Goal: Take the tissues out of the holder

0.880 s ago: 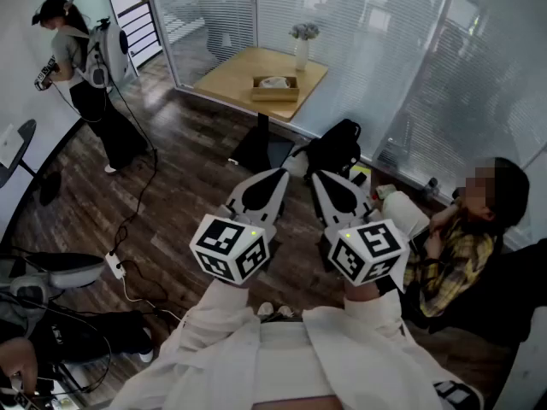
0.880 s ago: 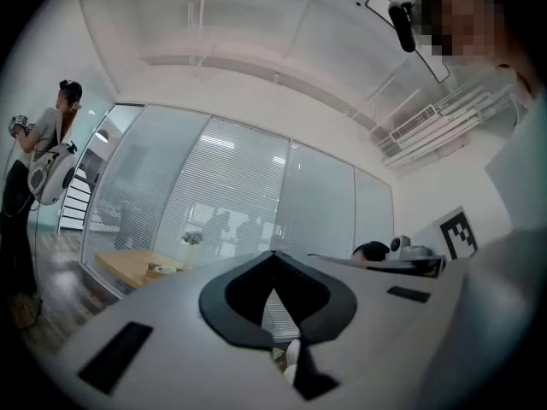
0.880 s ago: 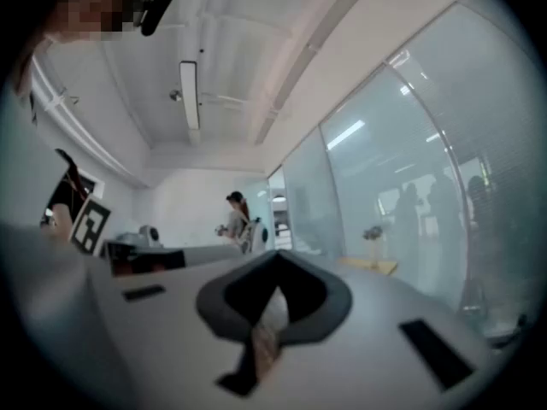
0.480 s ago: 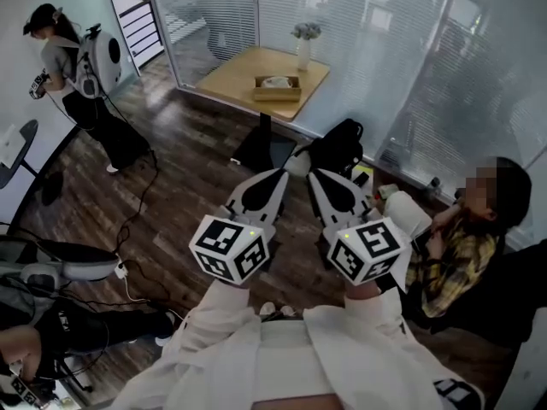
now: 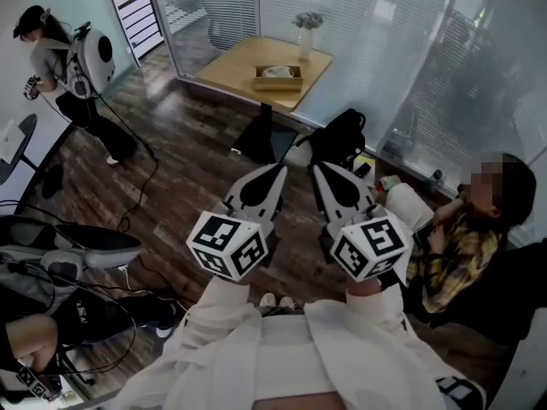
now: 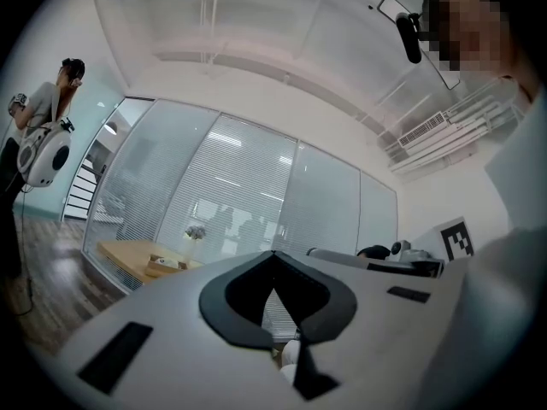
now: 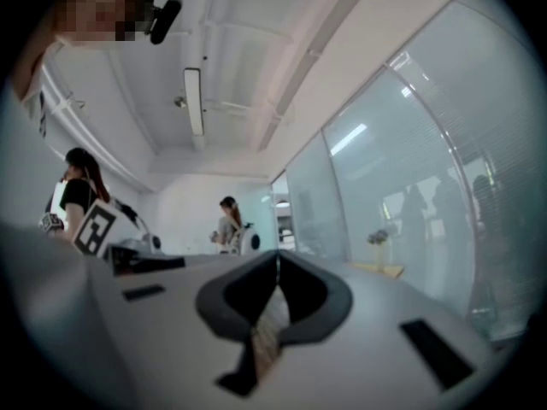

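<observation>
nearest: white sleeves [image 5: 224, 331] of the person carrying the rig, held at waist height.
item 1: left gripper [image 5: 275, 172], jaws pressed together, tips meeting, nothing between them; its own view shows only the room past the closed tips.
item 2: right gripper [image 5: 320, 171], jaws likewise pressed together and empty; just beside the left one, both aimed forward over the wooden floor [image 5: 192, 165].
item 3: black bag [image 5: 340, 137] on the floor, beyond the gripper tips.
item 4: seated person [image 5: 466, 246] at right; standing person with a round backpack [image 5: 64, 62] at far left.
item 5: tabletop [image 5: 231, 68], light wood, on a single pedestal, against the glass partition [image 5: 376, 49].
item 6: holder [image 5: 278, 81], a low wooden tray on the tabletop, tissues [image 5: 276, 71] lying inside it; a vase of flowers [image 5: 306, 39] near it.
status: task judged not begun. the tissues remain in the holder, well apart from both grippers; approach, grasp and removal are all left to do.
</observation>
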`<state>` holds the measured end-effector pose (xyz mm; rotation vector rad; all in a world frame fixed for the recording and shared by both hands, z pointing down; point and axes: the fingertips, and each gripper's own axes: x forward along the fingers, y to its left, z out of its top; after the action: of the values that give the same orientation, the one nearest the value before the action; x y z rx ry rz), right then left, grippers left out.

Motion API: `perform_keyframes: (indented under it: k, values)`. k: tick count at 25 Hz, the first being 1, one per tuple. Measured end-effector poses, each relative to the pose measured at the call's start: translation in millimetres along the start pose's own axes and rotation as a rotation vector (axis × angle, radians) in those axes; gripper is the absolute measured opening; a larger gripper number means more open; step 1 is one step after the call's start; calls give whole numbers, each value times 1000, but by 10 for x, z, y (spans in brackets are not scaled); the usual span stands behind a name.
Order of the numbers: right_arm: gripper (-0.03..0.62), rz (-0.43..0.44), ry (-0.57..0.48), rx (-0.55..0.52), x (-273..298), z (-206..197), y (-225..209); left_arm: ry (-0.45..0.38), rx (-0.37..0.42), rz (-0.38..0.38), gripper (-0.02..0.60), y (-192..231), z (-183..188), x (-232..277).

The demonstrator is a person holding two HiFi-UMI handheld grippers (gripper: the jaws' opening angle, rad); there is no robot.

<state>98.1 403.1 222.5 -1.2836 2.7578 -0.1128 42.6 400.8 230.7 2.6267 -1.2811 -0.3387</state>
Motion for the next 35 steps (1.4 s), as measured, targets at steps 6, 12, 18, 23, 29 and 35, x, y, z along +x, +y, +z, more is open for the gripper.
perform_keyframes:
  k: [6,12,18,23,29,35]
  values:
    - [12,29,17,15,-3,-20,-62,9,12,6,8,-24,-13,85]
    - [12,74,49,32,-52,-193,-83,42,-7,37,8,3,-249,118]
    - [12,76,75,15,-80,-280,-164,61,-23,54,8,-18,-376,211]
    - [12,84,91,30,-44,-313,-203,85,-25,45,8,-36,-436,276]
    - [12,52,103,30,95,-375,-387,87,-25,47,8,92,-474,383]
    - [12,37,107,15,426,-406,-529,91,-1,53,8,419,-452,579]
